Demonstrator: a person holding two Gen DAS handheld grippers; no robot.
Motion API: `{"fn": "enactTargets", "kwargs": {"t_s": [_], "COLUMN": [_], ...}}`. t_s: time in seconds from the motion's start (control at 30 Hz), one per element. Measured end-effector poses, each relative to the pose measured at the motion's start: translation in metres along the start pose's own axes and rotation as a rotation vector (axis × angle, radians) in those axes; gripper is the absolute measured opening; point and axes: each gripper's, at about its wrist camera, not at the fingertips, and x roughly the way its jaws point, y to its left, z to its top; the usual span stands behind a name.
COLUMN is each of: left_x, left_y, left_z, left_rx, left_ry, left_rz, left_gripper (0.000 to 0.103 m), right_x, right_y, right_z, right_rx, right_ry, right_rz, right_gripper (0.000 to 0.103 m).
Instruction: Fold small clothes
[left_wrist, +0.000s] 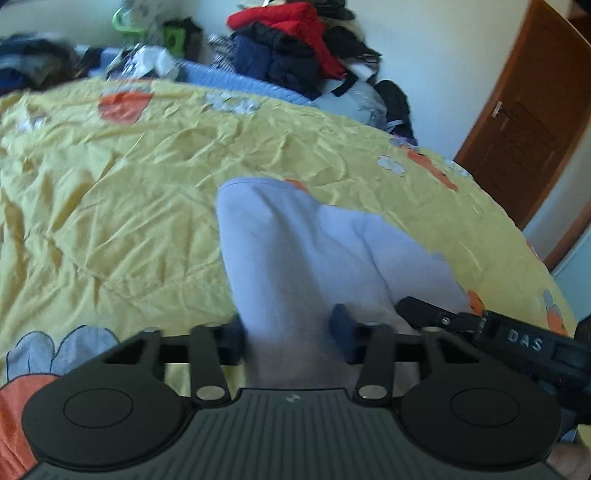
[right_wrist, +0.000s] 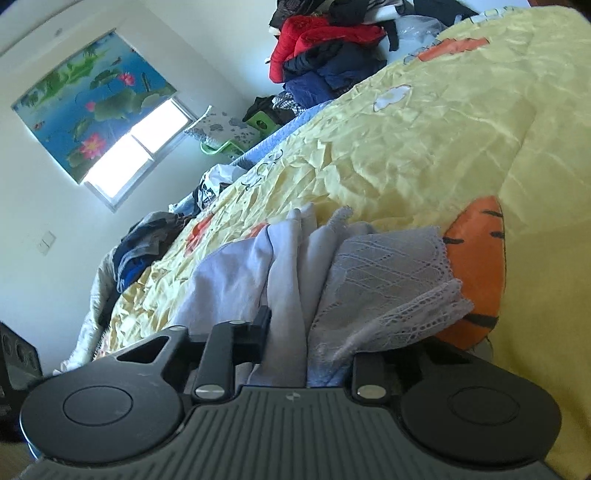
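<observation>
A small pale lilac garment (left_wrist: 295, 240) lies on the yellow quilt (left_wrist: 110, 184). In the left wrist view my left gripper (left_wrist: 290, 332) has the cloth bunched between its fingers and is shut on it. The right gripper's black body (left_wrist: 517, 339) shows at the right edge, touching the same garment. In the right wrist view the garment (right_wrist: 236, 280) shows a lace trim (right_wrist: 391, 280); my right gripper (right_wrist: 306, 343) is shut on a fold of it, and its right finger is hidden under the lace.
A pile of red and dark clothes (left_wrist: 295, 48) sits at the far side of the bed, with more clothes (right_wrist: 144, 243) along the edge. A brown door (left_wrist: 524, 136) is at the right. A window (right_wrist: 136, 155) is on the far wall.
</observation>
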Motion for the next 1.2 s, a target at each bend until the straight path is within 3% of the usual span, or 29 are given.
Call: {"fn": "enactTargets", "kwargs": {"t_s": [0.07,0.13,0.37,0.6,0.73,0.83,0.9,1.0,1.07,1.13,1.2], "left_x": [-0.007,-0.014,-0.048,-0.083,-0.072,-0.044,-0.029,-0.033,-0.045,-0.060,-0.074], "left_y": [-0.005,-0.009,-0.004,0.028,0.048,0.057,0.060,0.061,0.060,0.060,0.059], "left_z": [-0.001,-0.002,0.001,0.030,0.040,0.037,0.031,0.021,0.016,0.011,0.007], "left_rx": [0.025,0.052,0.092,0.106,0.119,0.144,0.167,0.211,0.242,0.263,0.260], "left_ry": [-0.024,-0.044,-0.111,-0.167,-0.137,-0.072,-0.035,-0.069,-0.103,-0.151,-0.168], "left_rz": [0.015,0.031,0.052,0.115,0.188,0.235,0.269,0.307,0.350,0.398,0.417], "left_gripper": [0.019,0.018,0.016,0.017,0.017,0.019,0.021,0.040,0.070,0.076,0.076], "right_x": [-0.002,-0.005,-0.019,-0.010,0.020,0.046,0.062,0.071,0.057,0.039,0.015], "right_y": [0.002,0.008,0.039,0.085,0.103,0.110,0.110,0.103,0.097,0.094,0.097], "right_z": [-0.002,-0.005,-0.006,0.000,-0.004,-0.009,-0.012,-0.014,-0.014,-0.014,-0.015], "right_rx": [0.000,-0.012,-0.035,-0.062,-0.089,-0.129,-0.154,-0.162,-0.159,-0.167,-0.195], "right_ry": [-0.007,-0.020,-0.063,-0.059,-0.031,-0.003,0.023,0.056,0.034,-0.021,-0.123], "right_rz": [-0.004,-0.009,0.042,0.139,0.138,0.090,0.034,-0.059,-0.061,-0.110,-0.212], "right_gripper": [0.025,0.023,0.023,0.023,0.023,0.023,0.027,0.038,0.040,0.040,0.039]}}
